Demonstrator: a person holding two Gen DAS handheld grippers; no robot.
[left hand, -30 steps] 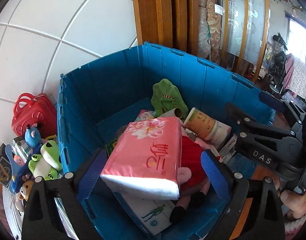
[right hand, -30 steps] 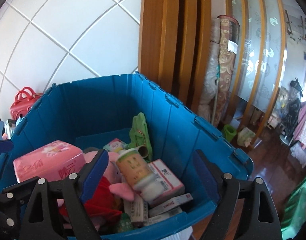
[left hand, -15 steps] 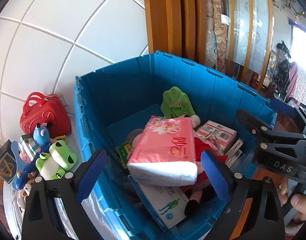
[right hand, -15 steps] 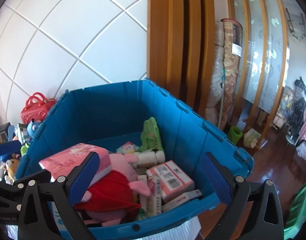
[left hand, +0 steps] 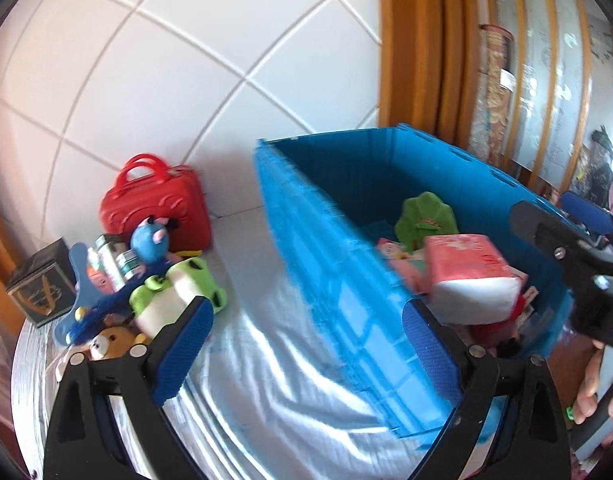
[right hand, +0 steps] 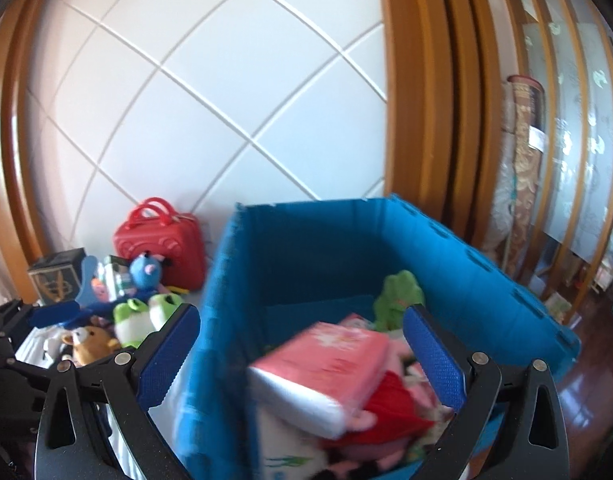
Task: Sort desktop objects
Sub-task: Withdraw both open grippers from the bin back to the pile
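Observation:
A blue plastic crate (left hand: pixel 338 280) (right hand: pixel 446 248) stands on the table and holds a pink tissue pack (left hand: pixel 466 276) (right hand: pixel 326 364), a pink plush in red (right hand: pixel 390 404), a green plush (left hand: pixel 424 216) (right hand: pixel 398 294) and small boxes. My left gripper (left hand: pixel 304 344) is open and empty, over the cloth beside the crate's left wall. My right gripper (right hand: pixel 300 360) is open and empty, above the crate's near left corner. The right gripper also shows at the right edge of the left wrist view (left hand: pixel 566 256).
Left of the crate lie a red toy case (left hand: pixel 154 204) (right hand: pixel 160 240), a blue plush (left hand: pixel 150 242), a green frog plush (left hand: pixel 174 296) (right hand: pixel 140 316), a bear plush (right hand: pixel 88 344) and a dark box (left hand: pixel 40 292). A white cloth (left hand: pixel 274 380) covers the table. A tiled wall stands behind.
Both grippers have pulled back and swung left, away from the crate's inside. The tissue pack and the bottle lie in the crate, released.

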